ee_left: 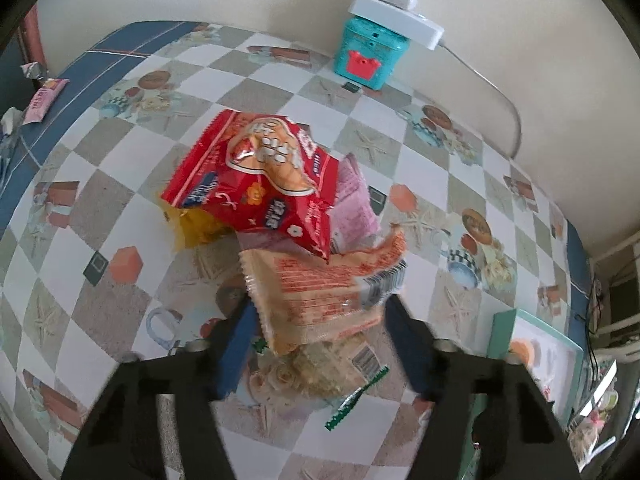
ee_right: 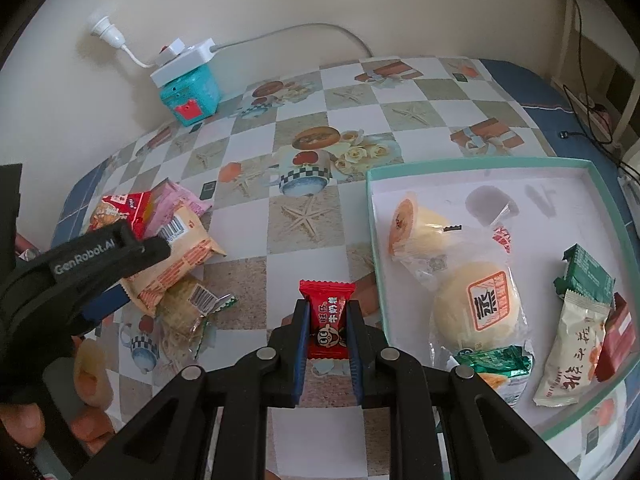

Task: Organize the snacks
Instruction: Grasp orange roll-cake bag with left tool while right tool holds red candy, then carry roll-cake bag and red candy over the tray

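Observation:
My right gripper (ee_right: 327, 312) is shut on a small red candy packet (ee_right: 329, 320), held above the table left of the teal-rimmed white box (ee_right: 472, 168). The box holds several snacks, among them a round bun (ee_right: 476, 312) and a cup cake (ee_right: 416, 220). My left gripper (ee_left: 320, 312) is closed around an orange-beige snack packet (ee_left: 320, 288) at the snack pile; this packet also shows in the right wrist view (ee_right: 180, 268). Behind it lie a red packet (ee_left: 260, 176), a pink packet (ee_left: 356, 204) and a yellow one (ee_left: 192, 224). A clear noodle-like packet (ee_left: 328, 368) lies under the gripper.
A teal tin (ee_left: 370, 56) with a white power strip (ee_left: 396, 16) on top stands at the wall. A pink wrapper (ee_left: 42, 100) lies at the table's far left edge. The box's corner shows in the left wrist view (ee_left: 536, 344). Cables hang at the right (ee_right: 588, 96).

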`<state>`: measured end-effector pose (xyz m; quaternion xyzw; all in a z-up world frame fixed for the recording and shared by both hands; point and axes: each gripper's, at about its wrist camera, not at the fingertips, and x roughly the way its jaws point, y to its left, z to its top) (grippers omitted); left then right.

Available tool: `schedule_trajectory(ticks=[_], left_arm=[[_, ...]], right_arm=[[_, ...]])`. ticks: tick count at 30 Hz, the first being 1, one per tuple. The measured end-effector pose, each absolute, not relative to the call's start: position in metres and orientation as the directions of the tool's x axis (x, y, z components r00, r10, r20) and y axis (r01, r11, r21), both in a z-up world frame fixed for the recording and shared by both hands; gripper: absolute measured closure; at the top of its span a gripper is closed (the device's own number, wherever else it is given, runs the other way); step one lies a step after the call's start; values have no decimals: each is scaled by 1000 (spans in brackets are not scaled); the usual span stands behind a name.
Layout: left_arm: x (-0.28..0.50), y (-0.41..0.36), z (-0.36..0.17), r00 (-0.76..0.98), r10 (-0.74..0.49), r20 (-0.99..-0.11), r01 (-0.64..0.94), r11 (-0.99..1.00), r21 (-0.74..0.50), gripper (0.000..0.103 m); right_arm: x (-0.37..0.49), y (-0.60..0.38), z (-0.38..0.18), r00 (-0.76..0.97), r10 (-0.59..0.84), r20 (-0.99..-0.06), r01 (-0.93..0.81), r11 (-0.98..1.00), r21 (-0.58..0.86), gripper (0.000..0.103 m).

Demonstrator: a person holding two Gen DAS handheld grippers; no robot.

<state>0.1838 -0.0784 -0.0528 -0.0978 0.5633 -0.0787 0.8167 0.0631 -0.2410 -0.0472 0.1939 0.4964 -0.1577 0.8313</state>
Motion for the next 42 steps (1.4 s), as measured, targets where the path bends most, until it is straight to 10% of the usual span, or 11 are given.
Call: schedule_trajectory(ticks=[10,42], left_arm=[[182,-67,-52,338,-300,-892,-3,947,-320,82],[147,-88,57,446,-455,-771,167,888,-428,87]], right_arm=[[61,-245,-46,465,-63,-883,459,870,179,84],[21,-306,8,532,-164,-831,567,798,205,84]])
